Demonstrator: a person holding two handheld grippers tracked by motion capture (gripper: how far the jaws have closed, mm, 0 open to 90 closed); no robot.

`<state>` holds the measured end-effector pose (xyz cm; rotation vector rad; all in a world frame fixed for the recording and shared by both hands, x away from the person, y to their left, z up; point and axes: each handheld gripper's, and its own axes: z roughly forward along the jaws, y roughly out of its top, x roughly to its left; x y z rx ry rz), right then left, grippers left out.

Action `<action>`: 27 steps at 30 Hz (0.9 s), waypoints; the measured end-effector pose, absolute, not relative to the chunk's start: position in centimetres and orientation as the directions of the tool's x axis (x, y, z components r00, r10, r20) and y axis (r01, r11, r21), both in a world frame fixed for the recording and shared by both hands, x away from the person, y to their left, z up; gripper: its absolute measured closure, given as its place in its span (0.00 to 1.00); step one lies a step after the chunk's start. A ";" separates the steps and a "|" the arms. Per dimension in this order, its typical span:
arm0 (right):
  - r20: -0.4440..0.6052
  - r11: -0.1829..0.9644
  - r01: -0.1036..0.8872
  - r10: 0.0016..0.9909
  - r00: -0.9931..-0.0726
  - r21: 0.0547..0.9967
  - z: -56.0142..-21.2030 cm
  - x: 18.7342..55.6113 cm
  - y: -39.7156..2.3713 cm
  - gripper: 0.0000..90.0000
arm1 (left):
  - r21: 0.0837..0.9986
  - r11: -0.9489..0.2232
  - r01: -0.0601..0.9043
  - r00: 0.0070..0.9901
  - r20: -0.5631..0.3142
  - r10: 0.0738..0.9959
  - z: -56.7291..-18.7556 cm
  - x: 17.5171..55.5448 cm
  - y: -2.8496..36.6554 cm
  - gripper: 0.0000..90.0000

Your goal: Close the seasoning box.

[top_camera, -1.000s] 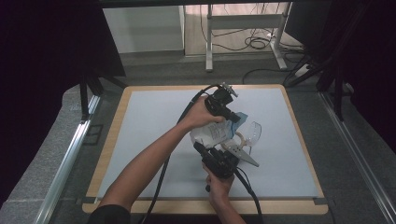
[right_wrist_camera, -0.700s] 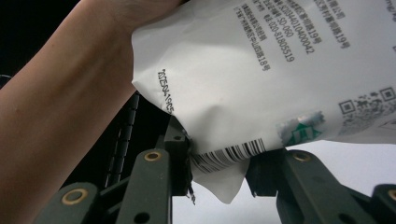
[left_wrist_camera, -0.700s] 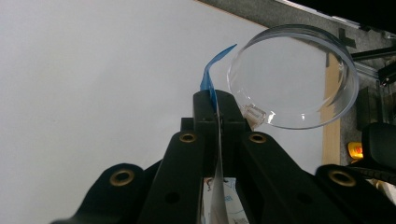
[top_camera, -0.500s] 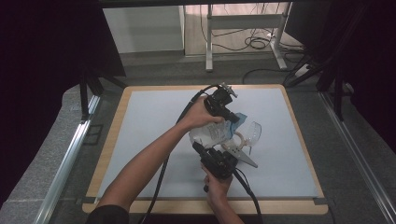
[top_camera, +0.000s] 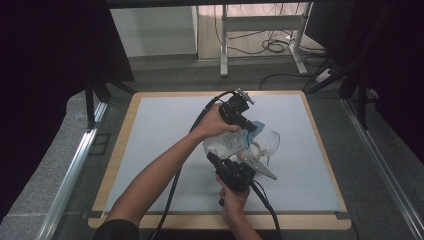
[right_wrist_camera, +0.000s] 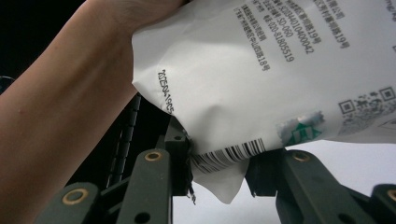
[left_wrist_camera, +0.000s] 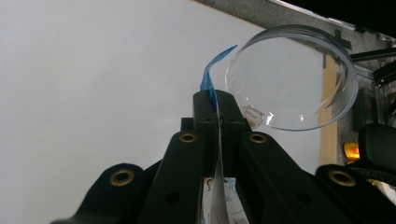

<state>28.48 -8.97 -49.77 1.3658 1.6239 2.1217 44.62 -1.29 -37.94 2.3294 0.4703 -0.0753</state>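
A white printed bag (top_camera: 224,143) with a blue top strip (left_wrist_camera: 209,79) is held up over the middle of the table between both grippers. My left gripper (left_wrist_camera: 217,100) is shut on the bag's thin top edge; in the high view it (top_camera: 251,126) reaches in from the far side. My right gripper (right_wrist_camera: 217,161) is shut on the bag's (right_wrist_camera: 261,70) lower corner, by the barcode; in the high view it (top_camera: 214,160) sits near the front. A clear round plastic lens (left_wrist_camera: 294,79) lies just beyond the bag on the mat (top_camera: 270,140).
The white mat (top_camera: 160,130) lies on a wood-edged board (top_camera: 120,150). Grey floor, metal rails and dark frames surround it. A desk frame and cables (top_camera: 272,47) stand at the back. The person's left forearm (right_wrist_camera: 70,102) crosses close to the right gripper.
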 end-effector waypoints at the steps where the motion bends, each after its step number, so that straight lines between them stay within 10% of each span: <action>1: 0.565 -0.408 0.391 0.589 -0.578 0.825 -49.8 28.5 -9.0 0.74 | 0.667 -0.655 0.355 0.931 -0.190 0.311 -37.9 44.6 -1.3 0.99; 27: 0.577 -0.426 0.390 0.590 -0.565 0.817 -49.7 28.5 -9.0 0.75 | 0.656 -0.665 0.356 0.931 -0.193 0.308 -38.1 44.9 -1.7 0.99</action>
